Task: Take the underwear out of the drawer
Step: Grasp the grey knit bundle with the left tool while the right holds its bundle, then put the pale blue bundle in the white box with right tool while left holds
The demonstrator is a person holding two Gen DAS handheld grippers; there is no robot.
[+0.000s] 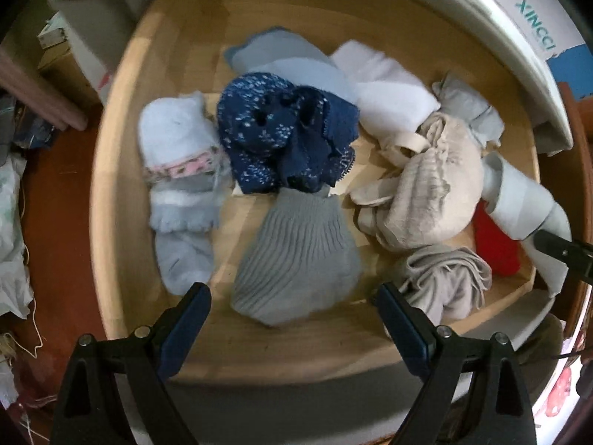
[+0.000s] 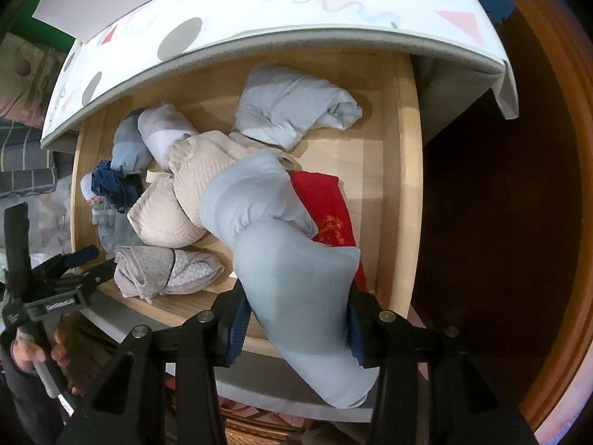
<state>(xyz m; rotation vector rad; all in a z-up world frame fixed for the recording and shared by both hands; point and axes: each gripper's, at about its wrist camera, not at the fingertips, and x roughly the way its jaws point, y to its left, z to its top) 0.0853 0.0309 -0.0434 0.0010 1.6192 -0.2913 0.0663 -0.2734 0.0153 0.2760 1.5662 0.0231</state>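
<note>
- Your right gripper (image 2: 296, 319) pinches pale blue underwear (image 2: 292, 259) above the wooden drawer (image 2: 406, 170).
- Your left gripper (image 1: 292, 307) hangs spread over the grey ribbed garment (image 1: 296, 259).
- The drawer also holds socks (image 1: 178, 185) and a red cloth (image 2: 326, 204).

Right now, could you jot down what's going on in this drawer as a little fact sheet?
place: open wooden drawer full of rolled clothes
right tool: closed around a pale blue-grey garment, pads on both sides
left tool: open, empty, above a grey ribbed bundle
other items: navy patterned bundle, beige bundle, red cloth, white roll
person: a hand on the left tool's handle
progress: garment gripped, partly over the drawer's front edge
</note>
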